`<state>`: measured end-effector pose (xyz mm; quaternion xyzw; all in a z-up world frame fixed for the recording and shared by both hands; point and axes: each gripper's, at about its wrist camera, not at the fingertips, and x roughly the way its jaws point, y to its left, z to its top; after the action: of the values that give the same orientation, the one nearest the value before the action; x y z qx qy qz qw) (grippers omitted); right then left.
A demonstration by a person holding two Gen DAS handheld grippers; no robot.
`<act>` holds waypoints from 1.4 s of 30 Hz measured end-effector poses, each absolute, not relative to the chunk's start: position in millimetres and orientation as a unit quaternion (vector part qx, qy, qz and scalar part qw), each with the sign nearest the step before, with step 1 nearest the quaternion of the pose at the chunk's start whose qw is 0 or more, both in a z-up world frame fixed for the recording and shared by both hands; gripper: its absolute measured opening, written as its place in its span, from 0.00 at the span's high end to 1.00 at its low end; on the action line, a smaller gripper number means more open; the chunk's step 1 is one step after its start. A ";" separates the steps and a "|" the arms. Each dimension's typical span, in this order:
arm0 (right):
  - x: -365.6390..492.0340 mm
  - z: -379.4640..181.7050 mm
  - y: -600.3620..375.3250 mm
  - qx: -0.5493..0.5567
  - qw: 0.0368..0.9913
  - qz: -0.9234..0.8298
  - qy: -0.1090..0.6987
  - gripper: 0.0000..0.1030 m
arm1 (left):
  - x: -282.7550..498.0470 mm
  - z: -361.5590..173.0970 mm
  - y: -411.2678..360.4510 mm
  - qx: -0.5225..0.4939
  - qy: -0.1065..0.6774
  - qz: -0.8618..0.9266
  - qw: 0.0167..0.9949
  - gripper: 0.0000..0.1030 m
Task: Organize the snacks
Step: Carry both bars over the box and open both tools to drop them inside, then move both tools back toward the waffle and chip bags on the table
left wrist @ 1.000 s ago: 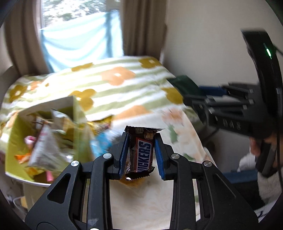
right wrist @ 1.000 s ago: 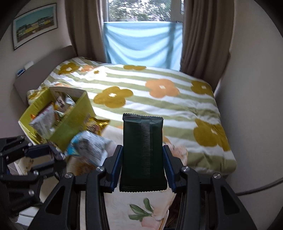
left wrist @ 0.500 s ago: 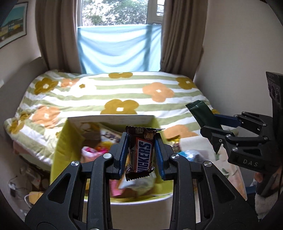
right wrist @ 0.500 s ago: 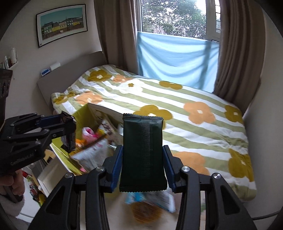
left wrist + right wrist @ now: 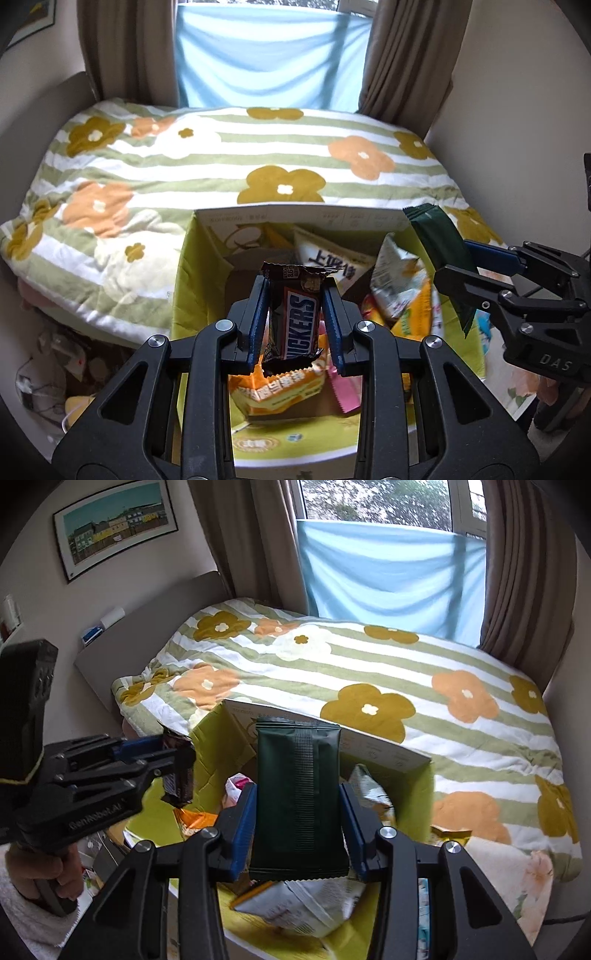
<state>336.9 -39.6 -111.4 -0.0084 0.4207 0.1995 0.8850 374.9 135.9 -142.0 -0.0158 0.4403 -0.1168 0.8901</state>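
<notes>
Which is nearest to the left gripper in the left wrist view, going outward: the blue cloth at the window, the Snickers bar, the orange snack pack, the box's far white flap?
1. Snickers bar, clamped between the left gripper's fingers.
2. Orange snack pack, inside the box just beneath the bar.
3. Far white flap, at the box's back edge against the bed.
4. Blue cloth, hanging at the window beyond the bed.

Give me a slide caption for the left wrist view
Left gripper clamps a Snickers bar above the open yellow-green snack box beside a flowered bed.
</notes>
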 end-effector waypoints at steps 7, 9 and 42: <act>349.9 -121.1 -26.5 -0.006 0.878 0.187 0.441 0.61 | 394.7 -165.7 140.2 -0.001 0.468 -0.121 0.875 0.63; 353.1 -122.5 -28.7 -0.005 0.876 0.187 0.444 0.61 | 396.2 -169.8 141.2 0.004 0.473 -0.112 0.874 0.05; 352.6 -117.5 -38.3 0.046 0.876 0.189 0.441 0.00 | 343.2 -143.7 170.2 -0.015 0.447 -0.067 0.892 0.00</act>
<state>352.6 -38.3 -117.5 0.0462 0.4407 0.1892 0.8763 343.2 170.2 -143.7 -0.0153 0.4466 -0.0668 0.8921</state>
